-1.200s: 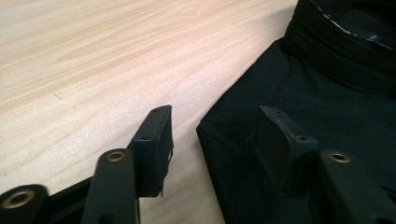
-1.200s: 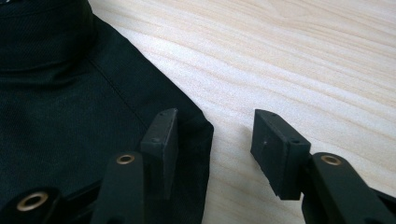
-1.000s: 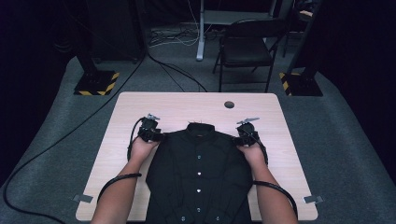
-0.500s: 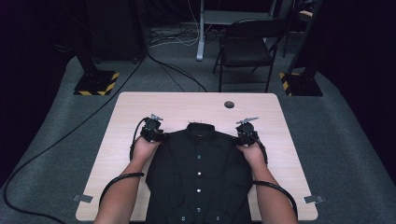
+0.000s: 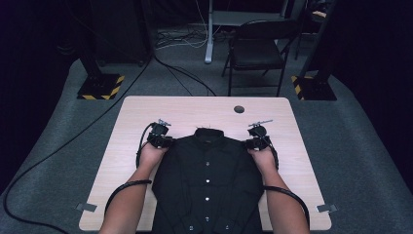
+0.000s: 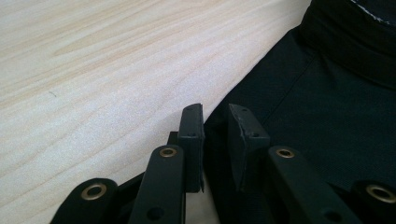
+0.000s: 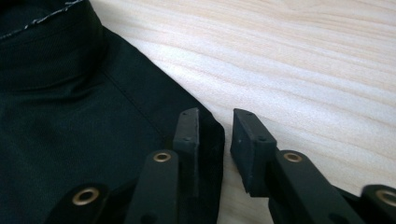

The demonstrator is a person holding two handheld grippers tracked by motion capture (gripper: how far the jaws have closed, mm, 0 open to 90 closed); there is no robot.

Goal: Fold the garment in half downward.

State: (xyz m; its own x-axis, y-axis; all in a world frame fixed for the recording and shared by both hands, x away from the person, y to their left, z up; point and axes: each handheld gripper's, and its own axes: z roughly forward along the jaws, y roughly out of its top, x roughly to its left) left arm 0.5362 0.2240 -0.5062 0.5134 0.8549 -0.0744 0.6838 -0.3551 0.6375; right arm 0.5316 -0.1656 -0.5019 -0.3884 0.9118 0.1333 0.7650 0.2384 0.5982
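From the high view, a black button-up shirt (image 5: 207,185) is lying face up, flat on the wooden table (image 5: 204,109), collar pointing away from the person. The left gripper (image 5: 163,140) is sitting at one shoulder corner of the shirt and the right gripper (image 5: 254,143) at the other, probably so both corners can be taken evenly for a lift or fold. Both forearms are reaching forward along the sides of the shirt, hands low on the table and turned inward toward the collar.

In the left gripper view, the left gripper (image 6: 215,140) is lying almost flat on the table, its jaws having just been closing. The shirt (image 6: 327,112) edge is passing into the narrow gap between them, but a sliver of space is remaining, so the pads are not yet pinching the cloth.

In the right gripper view, the right gripper (image 7: 215,144) is likewise closing around the shirt (image 7: 70,116) shoulder corner. The fabric edge is resting against one pad while the other is standing clear over bare wood, so it is not yet clamped.
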